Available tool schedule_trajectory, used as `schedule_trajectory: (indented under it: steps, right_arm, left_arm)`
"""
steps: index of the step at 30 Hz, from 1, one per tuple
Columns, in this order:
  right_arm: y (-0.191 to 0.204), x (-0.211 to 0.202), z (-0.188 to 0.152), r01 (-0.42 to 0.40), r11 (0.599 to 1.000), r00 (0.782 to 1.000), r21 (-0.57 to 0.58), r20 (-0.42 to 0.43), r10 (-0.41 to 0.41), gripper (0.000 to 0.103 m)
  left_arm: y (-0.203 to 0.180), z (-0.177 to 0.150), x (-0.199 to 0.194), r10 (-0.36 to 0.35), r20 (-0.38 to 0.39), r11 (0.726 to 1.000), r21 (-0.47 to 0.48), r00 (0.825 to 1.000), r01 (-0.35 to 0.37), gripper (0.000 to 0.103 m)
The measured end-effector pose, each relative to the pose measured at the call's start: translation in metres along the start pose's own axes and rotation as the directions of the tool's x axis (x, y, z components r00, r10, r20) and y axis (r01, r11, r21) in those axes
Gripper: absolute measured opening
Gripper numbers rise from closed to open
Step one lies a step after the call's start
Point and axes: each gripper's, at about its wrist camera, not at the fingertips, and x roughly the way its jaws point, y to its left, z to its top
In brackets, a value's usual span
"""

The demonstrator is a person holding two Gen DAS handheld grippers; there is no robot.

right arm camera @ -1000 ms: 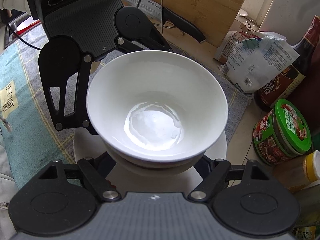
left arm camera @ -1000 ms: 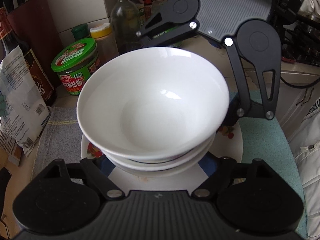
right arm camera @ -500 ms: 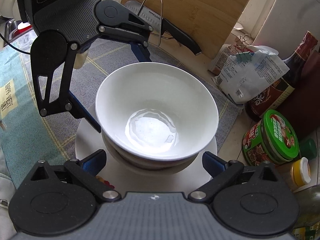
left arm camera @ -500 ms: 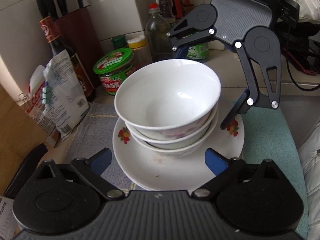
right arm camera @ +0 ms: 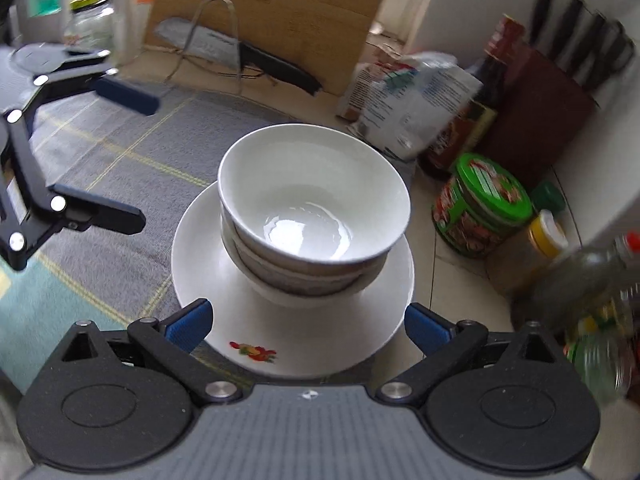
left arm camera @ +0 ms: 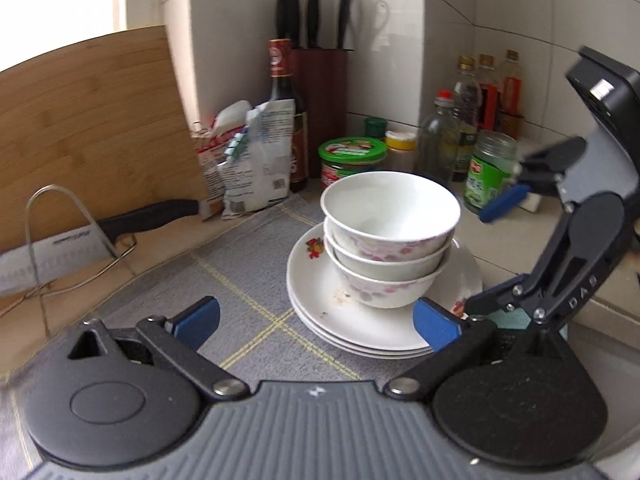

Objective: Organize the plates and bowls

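while both grippers gape empty, stacked bowls on plates

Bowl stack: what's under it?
The bowl stack, three nested bowls, sits on stacked white plates with flower prints, on a grey mat. How many plates, and the plate centre beneath the bowls, are hidden.
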Motion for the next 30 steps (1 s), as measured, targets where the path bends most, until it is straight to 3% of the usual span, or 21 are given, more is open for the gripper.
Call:
schedule_trajectory:
  steps: [3,7,12,16,19,30]
  right_arm:
    - [0.017,-0.012,-0.013,0.098,0.983,0.995,0.153,-0.042,-0.092,0.103]
    - [0.034,-0.034,-0.025,0.196,0.917,0.981,0.348,-0.056,-0.188,0.103]
    - [0.053,-0.064,-0.033,0.216,0.838,0.971,0.502,-0.017,-0.24,0.103]
    - [0.062,-0.083,-0.037,0.221,0.809,0.963,0.545,0.007,-0.268,0.103]
    - [0.069,-0.093,-0.038,0.238,0.804,0.957,0.545,0.011,-0.29,0.103]
    - [0.08,-0.111,-0.041,0.266,0.788,0.944,0.554,0.017,-0.331,0.103]
  left_arm:
    - [0.001,-0.003,-0.018,0.055,-0.028,0.995,-0.083,0.998,-0.058,0.102]
    - [-0.007,-0.002,-0.04,0.132,-0.077,0.983,-0.115,0.988,-0.14,0.102]
    - [-0.016,0.001,-0.064,0.158,-0.132,0.973,-0.146,0.979,-0.176,0.102]
    - [-0.02,0.003,-0.079,0.166,-0.134,0.969,-0.161,0.977,-0.187,0.102]
    - [-0.025,0.005,-0.088,0.192,-0.128,0.967,-0.144,0.973,-0.21,0.102]
    - [-0.029,0.008,-0.1,0.181,-0.111,0.97,-0.144,0.977,-0.196,0.102]
